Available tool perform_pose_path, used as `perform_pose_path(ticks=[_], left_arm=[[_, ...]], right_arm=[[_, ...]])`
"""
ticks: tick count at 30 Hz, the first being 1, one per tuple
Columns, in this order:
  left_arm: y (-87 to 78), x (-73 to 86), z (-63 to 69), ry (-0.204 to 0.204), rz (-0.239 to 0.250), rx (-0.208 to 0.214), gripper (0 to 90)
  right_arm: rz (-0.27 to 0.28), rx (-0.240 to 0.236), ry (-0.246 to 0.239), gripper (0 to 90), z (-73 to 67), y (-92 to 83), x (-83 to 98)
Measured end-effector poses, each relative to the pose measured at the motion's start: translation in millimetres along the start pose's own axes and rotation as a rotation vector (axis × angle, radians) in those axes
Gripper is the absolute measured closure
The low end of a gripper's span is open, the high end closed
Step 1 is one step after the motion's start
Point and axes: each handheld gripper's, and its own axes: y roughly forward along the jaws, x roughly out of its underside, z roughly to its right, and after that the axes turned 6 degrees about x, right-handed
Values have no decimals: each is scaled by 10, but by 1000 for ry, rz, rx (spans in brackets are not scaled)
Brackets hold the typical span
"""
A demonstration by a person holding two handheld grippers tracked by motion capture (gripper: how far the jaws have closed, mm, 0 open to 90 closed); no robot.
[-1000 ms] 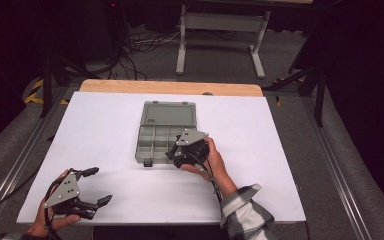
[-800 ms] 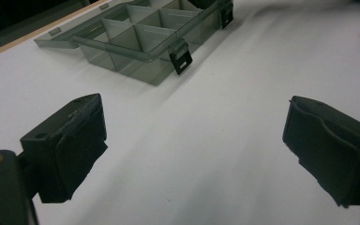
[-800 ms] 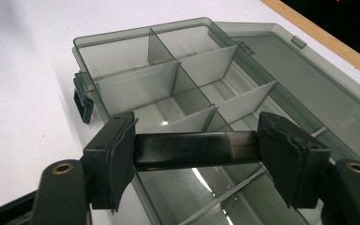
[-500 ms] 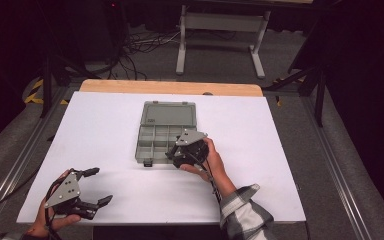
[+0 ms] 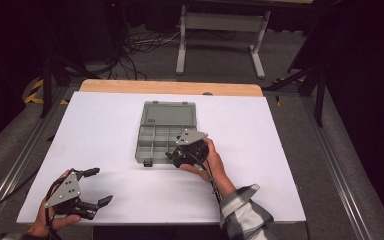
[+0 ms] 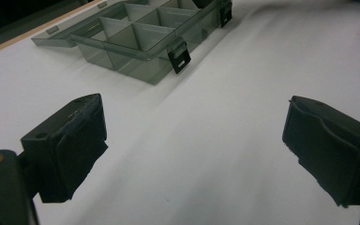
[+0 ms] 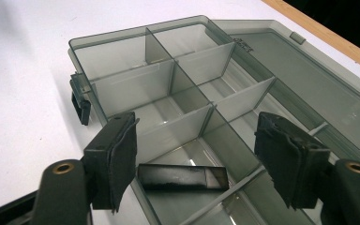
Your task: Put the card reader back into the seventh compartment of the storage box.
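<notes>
So there's a grey see-through organizer box sitting open in the middle of the white counter, lid folded flat on the far side. The bottom half is split into small compartments by dividers.

The right gripper is right at the box's near right corner, hovering over the compartments there. In the right gripper view its fingers are spread wide with nothing between them, and a flat black latch on the box's edge lies just under the gap. A second latch hangs off the same edge farther along.

The left gripper is down at the near left corner of the counter, well apart from the box. Its fingers are wide open too, holding nothing, with just bare counter below them.
</notes>
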Motion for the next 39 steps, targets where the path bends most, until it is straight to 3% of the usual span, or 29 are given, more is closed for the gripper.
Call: perform_pose_path(ticks=[16, 19, 39], left_arm=[[-11, -3, -9, -12, 14, -3, 76], [-13, -5, 5, -2, 7, 0, 76], [-6, -11, 6, 2, 7, 1, 76]], right_arm=[[55, 31, -9, 275, -32, -149, -63], [69, 47, -35, 295, -61, -222, -88], [130, 78, -66, 244, -132, -439, -168]])
